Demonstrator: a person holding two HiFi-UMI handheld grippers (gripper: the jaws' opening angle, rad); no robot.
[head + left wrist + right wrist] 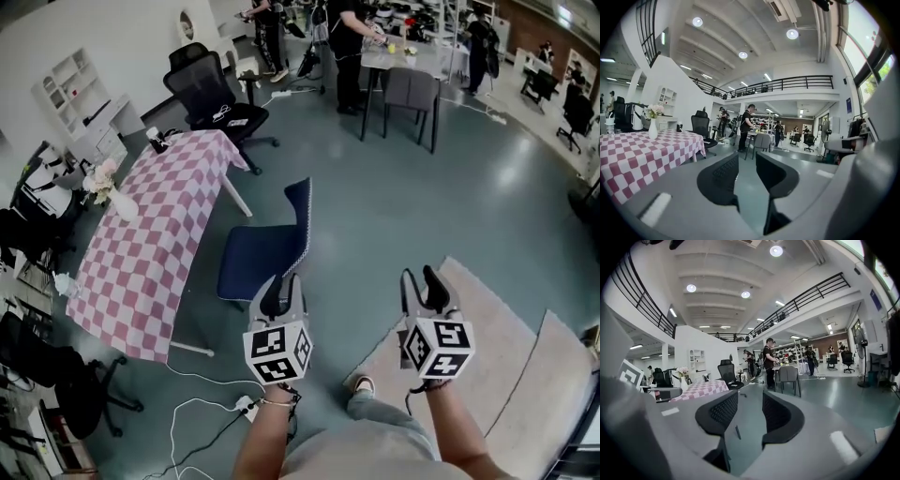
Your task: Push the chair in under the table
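Well, nothing is being pushed yet: on the left the one table (141, 253), under a pink checked cloth (173, 187), is standing with the single blue chair (262, 248) sitting pulled out just beside its long edge, seat facing it but not tucked under. Nearer, the left gripper (281, 292) is hovering close to the chair, its fingers (723, 177) parted and holding nothing; the right gripper (423, 287), second of two, is hanging well apart, fingers likewise spread and empty. The whole push is waiting.
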